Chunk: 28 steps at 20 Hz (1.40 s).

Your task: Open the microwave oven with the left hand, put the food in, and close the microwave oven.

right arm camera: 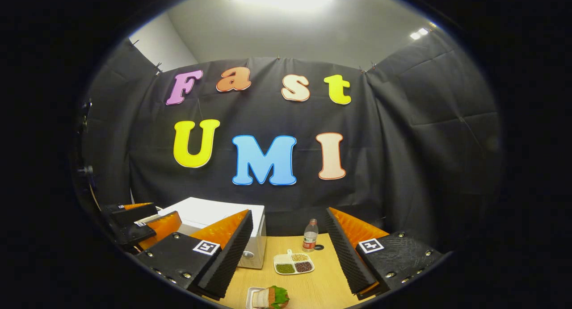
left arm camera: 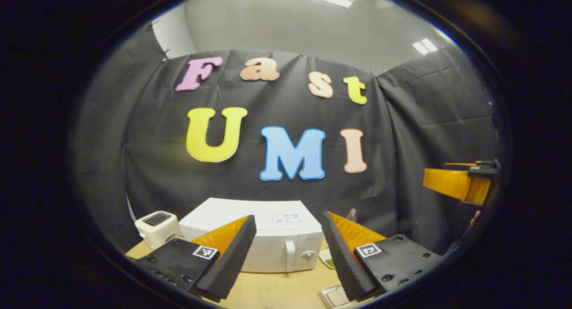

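Note:
A white microwave oven [left arm camera: 272,246] stands on the wooden table with its door shut; its handle [left arm camera: 290,255] and a round knob are at the front right. My left gripper [left arm camera: 286,260] is open in the air, well short of the door. In the right gripper view the microwave oven [right arm camera: 214,215] is at the left. The food [right arm camera: 270,298], a sandwich with green leaf on a small white plate, lies near the table's front edge. My right gripper [right arm camera: 288,255] hangs open above the table, holding nothing. The left gripper [right arm camera: 138,226] appears at the far left of the right gripper view.
A white toaster [left arm camera: 156,226] sits left of the microwave. A divided white dish [right arm camera: 293,263] of beans lies mid-table, with a small water bottle [right arm camera: 309,235] and a loose cap behind it. The right gripper [left arm camera: 460,184] appears at the far right of the left gripper view.

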{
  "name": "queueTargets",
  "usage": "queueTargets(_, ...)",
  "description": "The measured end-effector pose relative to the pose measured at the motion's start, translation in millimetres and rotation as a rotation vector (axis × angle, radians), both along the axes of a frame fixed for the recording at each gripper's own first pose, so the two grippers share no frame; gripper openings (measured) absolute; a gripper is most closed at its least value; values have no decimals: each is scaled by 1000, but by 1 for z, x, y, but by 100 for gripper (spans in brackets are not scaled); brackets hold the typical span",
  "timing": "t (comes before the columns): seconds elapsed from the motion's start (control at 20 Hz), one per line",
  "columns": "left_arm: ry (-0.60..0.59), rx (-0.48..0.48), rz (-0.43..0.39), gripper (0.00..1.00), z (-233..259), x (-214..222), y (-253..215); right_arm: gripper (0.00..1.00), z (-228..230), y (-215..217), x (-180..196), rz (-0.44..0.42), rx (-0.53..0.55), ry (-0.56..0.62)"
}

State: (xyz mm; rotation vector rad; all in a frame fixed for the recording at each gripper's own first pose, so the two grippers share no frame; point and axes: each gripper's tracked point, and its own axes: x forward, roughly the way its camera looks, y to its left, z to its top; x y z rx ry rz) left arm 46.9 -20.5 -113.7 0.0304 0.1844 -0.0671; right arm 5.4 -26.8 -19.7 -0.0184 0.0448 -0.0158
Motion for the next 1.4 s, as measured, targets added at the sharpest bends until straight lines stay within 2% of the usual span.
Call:
queueTargets(0.35, 129, 49, -2, 96, -93, 47, -8, 97, -22, -15, 13, -6, -27, 59)
queueTargets(0.7, 253, 46, -9, 96, -185, 97, -20, 97, -46, -32, 36, -10, -25, 116)
queueTargets(0.85, 292, 52, 16, 82, -213, 119, -15, 96, -56, -39, 46, -12, -19, 150)
queueTargets(0.9, 307, 51, 27, 89, -225, 123, -12, 97, -58, -41, 48, -14, -16, 153)
queueTargets(0.95, 319, 48, 40, 75, -233, 127, -9, 96, -59, -44, 50, -16, -16, 156)
queueTargets(1.05, 347, 40, 66, 78, -248, 132, -3, 96, -61, -49, 54, -19, -24, 160)
queueTargets(1.15, 364, 25, 67, 56, -261, 139, -7, 96, -62, -53, 57, -22, -34, 166)
queueTargets(1.25, 370, 66, 62, 34, -255, 137, -9, 96, -64, -55, 59, -23, -35, 172)
queueTargets(1.4, 378, 65, 66, 23, -256, 134, -9, 97, -63, -55, 59, -23, -31, 172)
